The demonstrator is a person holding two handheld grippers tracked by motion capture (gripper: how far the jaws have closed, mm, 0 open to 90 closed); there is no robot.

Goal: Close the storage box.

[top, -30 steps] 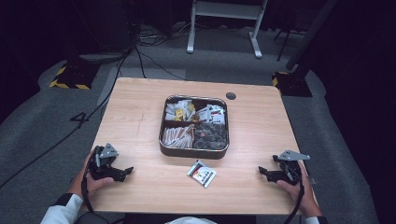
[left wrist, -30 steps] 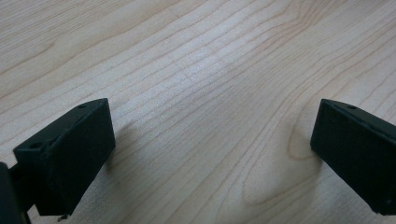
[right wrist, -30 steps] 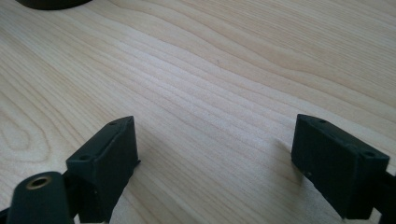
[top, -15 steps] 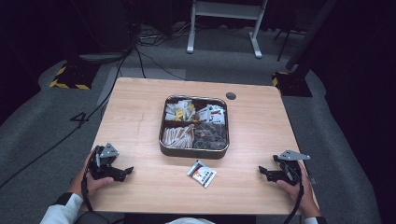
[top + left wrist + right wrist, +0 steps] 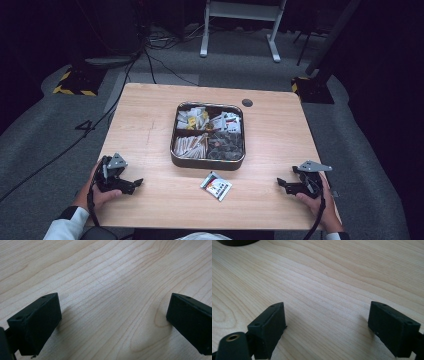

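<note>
A dark metal tin [image 5: 174, 150] with several compartments holds sachets and packets at the middle of the wooden table [image 5: 145, 115]. A small white packet [image 5: 216, 185] lies on the table just in front of the tin. My left gripper [image 5: 134, 184] rests on the table near the front left corner, open, with bare wood between its jaws [image 5: 113, 322]. At the front right, my right gripper [image 5: 281, 184] also rests open on the wood, nothing between its jaws [image 5: 327, 325]. Both point inward toward the packet.
A small dark round disc [image 5: 247, 103] sits on the table behind the tin. Cables [image 5: 150, 55] run over the grey floor, and a white frame stand [image 5: 240, 10] is beyond the table. Yellow-black striped bases [image 5: 75, 85] stand at the back left.
</note>
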